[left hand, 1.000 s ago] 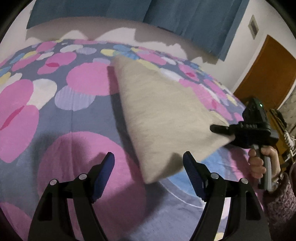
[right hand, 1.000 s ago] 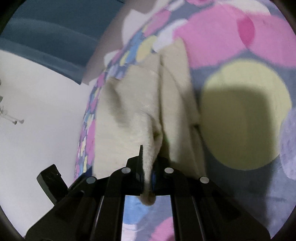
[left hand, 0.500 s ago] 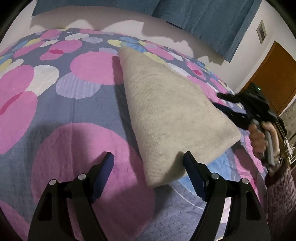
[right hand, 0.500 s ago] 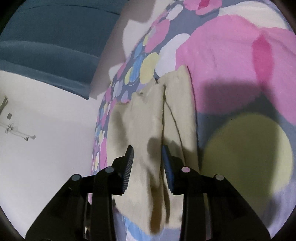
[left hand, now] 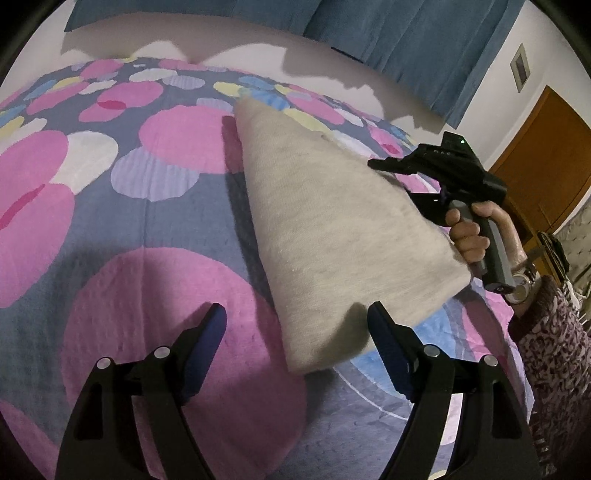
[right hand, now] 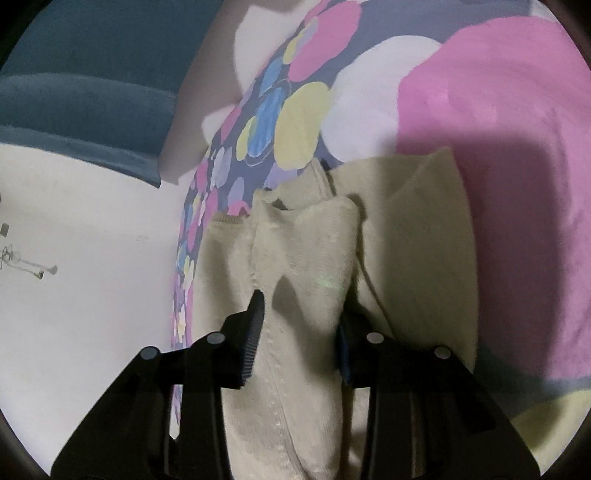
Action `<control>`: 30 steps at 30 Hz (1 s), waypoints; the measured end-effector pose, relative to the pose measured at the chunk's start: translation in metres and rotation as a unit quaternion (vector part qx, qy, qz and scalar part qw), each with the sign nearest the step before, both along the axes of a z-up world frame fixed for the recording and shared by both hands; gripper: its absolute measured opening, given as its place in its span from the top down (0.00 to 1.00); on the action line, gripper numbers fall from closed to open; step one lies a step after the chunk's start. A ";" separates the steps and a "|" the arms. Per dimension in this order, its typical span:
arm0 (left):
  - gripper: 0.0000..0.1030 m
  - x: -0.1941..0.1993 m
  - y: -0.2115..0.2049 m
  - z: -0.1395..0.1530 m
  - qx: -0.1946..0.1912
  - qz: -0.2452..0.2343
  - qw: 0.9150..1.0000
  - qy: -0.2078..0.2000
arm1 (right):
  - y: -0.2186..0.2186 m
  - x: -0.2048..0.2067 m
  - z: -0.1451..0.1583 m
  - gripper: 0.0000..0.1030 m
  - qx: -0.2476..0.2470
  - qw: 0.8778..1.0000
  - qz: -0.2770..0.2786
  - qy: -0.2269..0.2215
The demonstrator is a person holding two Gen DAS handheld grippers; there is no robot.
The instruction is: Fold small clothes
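A beige knitted garment (left hand: 332, 229) lies folded in a long wedge on the flowered bedspread (left hand: 147, 221). My left gripper (left hand: 295, 332) hovers open over its near corner, and the pads touch nothing. My right gripper (left hand: 391, 181), held by a hand (left hand: 472, 236), hangs over the garment's far right edge. In the right wrist view the garment (right hand: 314, 258) shows its folded layers and a seam below the right gripper (right hand: 301, 314). That gripper's jaws stand a little apart, with the cloth under the gap and not pinched.
The bedspread (right hand: 498, 110) runs on to the left and to the back. Blue curtains (left hand: 388, 33) hang behind the bed and a brown door (left hand: 546, 155) stands at the right. A patterned sleeve (left hand: 546, 350) enters from the right. A white wall (right hand: 92, 240) borders the bed.
The right gripper let go of the garment's corner and its jaws parted. It moved along the far edge, and the cloth settled flat. The left gripper stayed where it was.
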State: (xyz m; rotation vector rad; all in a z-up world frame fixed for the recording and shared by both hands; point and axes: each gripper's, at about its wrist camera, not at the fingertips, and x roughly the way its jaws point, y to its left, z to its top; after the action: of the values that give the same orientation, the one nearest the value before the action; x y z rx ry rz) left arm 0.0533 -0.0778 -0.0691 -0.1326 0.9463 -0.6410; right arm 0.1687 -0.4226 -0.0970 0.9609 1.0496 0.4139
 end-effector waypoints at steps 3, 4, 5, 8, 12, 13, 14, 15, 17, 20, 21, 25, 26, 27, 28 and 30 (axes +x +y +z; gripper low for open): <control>0.25 -0.002 0.001 0.008 -0.009 0.003 1.000 -0.011 | 0.011 0.005 0.005 0.90 -0.033 0.999 0.014 -0.006; 0.25 -0.003 0.000 0.011 -0.010 0.001 1.000 -0.015 | 0.012 0.004 0.007 0.91 -0.040 0.999 0.014 -0.010; 0.25 -0.003 -0.001 0.013 -0.009 -0.002 1.000 -0.019 | 0.014 0.004 0.010 0.93 -0.046 0.999 0.013 -0.016; 0.25 -0.001 -0.005 0.014 -0.002 -0.006 1.000 -0.026 | 0.009 -0.002 0.021 0.95 -0.060 0.998 0.001 -0.036; 0.25 0.004 -0.005 0.011 -0.003 -0.003 1.000 -0.021 | -0.007 -0.012 0.033 0.96 -0.069 0.996 -0.022 -0.053; 0.25 0.005 -0.004 0.010 -0.004 -0.001 1.000 -0.020 | -0.012 -0.014 0.032 0.96 -0.070 0.996 -0.026 -0.053; 0.25 0.005 -0.003 0.009 -0.003 -0.001 1.000 -0.020 | -0.018 -0.017 0.029 0.96 -0.072 0.996 -0.032 -0.047; 0.25 0.005 -0.003 0.009 -0.002 0.001 1.000 -0.021 | -0.021 -0.018 0.024 0.96 -0.073 0.996 -0.037 -0.040; 0.25 0.006 -0.002 0.006 -0.002 0.001 1.000 -0.018 | -0.026 -0.018 0.009 0.96 -0.076 0.996 -0.047 -0.017; 0.25 0.008 -0.002 0.000 0.002 0.002 1.000 -0.008 | -0.026 -0.017 -0.007 0.96 -0.060 0.997 -0.052 -0.006; 0.25 0.010 -0.001 -0.003 0.001 0.003 1.000 0.000 | -0.027 -0.018 -0.006 0.95 -0.054 0.997 -0.055 -0.007; 0.25 0.011 0.003 -0.005 -0.009 0.009 1.000 0.009 | -0.031 -0.032 0.009 0.90 -0.037 0.997 -0.069 -0.019; 0.25 0.010 0.003 -0.005 -0.010 0.009 1.000 0.010 | -0.032 -0.042 0.017 0.88 -0.033 0.996 -0.071 -0.030; 0.25 0.010 0.004 -0.005 -0.012 0.010 1.000 0.009 | -0.034 -0.052 0.022 0.80 -0.030 0.996 -0.074 -0.035; 0.25 0.009 0.005 -0.005 -0.013 0.010 1.000 0.009 | -0.036 -0.064 0.027 0.73 -0.024 0.996 -0.080 -0.040; 0.25 0.008 0.005 -0.004 -0.015 0.012 1.000 0.008 | -0.038 -0.088 0.034 0.71 -0.010 0.995 -0.084 -0.049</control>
State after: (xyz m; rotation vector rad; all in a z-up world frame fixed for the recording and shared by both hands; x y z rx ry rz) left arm 0.0617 -0.0729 -0.0733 -0.1755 0.9493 -0.6335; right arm 0.0808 -0.4604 -0.0626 0.9925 0.8760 0.3079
